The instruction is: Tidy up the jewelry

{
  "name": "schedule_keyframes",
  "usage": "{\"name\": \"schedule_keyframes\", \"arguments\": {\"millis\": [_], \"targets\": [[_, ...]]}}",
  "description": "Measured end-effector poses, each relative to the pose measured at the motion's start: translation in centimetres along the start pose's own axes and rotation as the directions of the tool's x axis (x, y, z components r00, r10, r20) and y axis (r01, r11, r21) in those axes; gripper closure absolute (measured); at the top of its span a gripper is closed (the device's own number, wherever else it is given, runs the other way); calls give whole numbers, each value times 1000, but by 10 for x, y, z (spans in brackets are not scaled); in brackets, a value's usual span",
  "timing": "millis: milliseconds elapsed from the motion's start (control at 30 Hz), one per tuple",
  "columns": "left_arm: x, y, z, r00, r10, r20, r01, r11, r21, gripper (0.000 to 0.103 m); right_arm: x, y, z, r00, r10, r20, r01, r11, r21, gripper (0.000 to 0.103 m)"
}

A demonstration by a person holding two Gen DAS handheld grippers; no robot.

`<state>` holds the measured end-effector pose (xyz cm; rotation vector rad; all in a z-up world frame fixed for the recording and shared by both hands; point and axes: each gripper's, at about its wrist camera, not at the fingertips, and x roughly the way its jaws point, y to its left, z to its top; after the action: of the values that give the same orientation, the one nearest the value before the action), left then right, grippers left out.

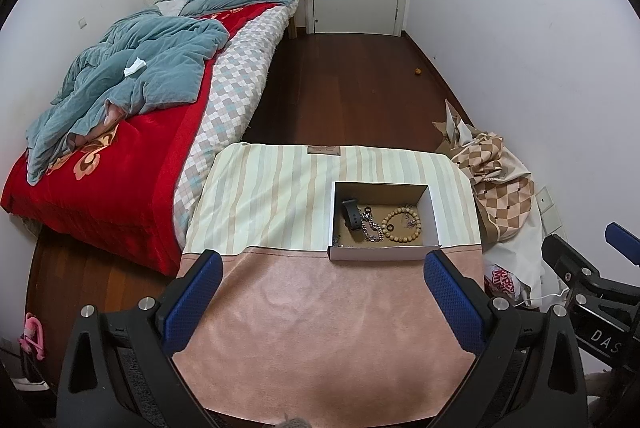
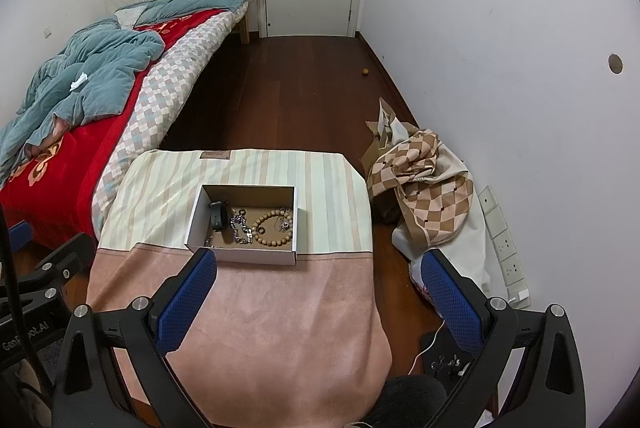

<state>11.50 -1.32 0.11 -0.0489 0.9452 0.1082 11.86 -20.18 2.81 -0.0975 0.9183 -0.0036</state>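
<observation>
Cardboard box (image 1: 434, 224) sitting on the cloth-covered table (image 1: 320, 328), holding black watch (image 1: 351, 214), silver chain (image 1: 372, 228) and bead bracelet (image 1: 402, 224); left gripper (image 1: 322, 268) and right gripper (image 2: 320, 268) hovering spread wide, gripping nothing.

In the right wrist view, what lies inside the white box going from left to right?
Inside the white box: black watch band → silver chain → wooden bead bracelet. A few smaller pieces overlap these, so I leave them out.
</observation>
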Motion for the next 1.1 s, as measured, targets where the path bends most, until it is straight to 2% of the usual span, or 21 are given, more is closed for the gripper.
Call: {"name": "schedule_keyframes", "arguments": {"millis": [1100], "targets": [[-2,-5,3,1000,13,2,-13,1000,2,0,1,-5,-2,1000,-2,-4,2,1000,5,0]]}}
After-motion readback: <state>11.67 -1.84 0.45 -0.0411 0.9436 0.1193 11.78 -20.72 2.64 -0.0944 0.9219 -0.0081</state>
